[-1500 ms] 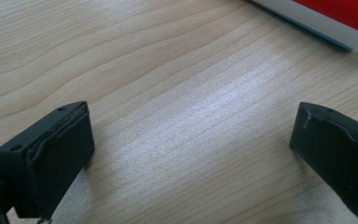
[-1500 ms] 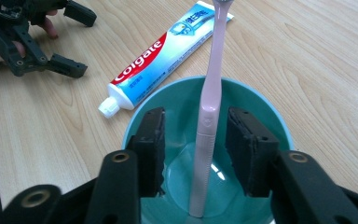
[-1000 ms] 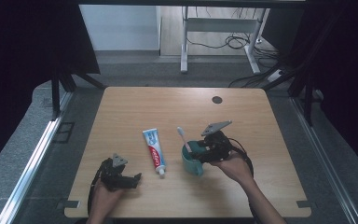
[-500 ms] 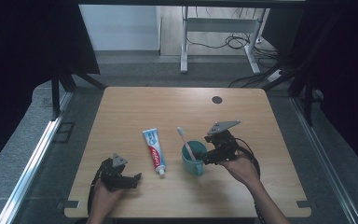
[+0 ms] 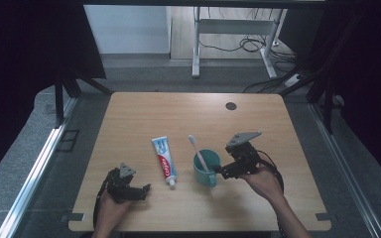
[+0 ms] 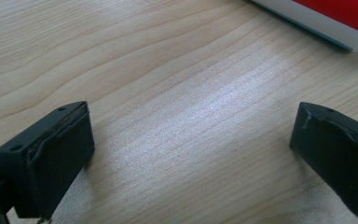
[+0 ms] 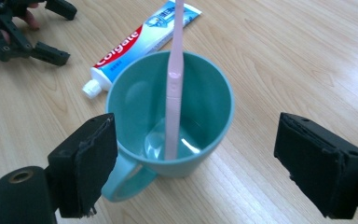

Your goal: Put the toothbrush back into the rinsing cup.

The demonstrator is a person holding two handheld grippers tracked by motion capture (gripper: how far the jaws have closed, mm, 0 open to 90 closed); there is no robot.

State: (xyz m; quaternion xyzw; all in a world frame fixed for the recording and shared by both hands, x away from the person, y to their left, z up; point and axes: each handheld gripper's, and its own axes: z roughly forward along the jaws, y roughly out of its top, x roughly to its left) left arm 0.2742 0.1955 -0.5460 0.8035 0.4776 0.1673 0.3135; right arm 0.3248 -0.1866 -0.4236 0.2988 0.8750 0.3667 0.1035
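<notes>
Light wooden table with toothpaste tube beside teal mug.

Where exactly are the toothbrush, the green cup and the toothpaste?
toothbrush [image 7: 172, 84], right gripper view, middle of its pink handle.
green cup [image 7: 214, 140], right gripper view, inner wall near the rim.
toothpaste [image 5: 164, 161], high view, middle of the tube.

Your left gripper and right gripper are black, open-framed builds, each topped with a grey three-cornered plate. Black cables loop from both. Each jaw is a blocky black slab with a rough-edged pad and small screw holes. Your forearms are bare, no sleeves.
</notes>
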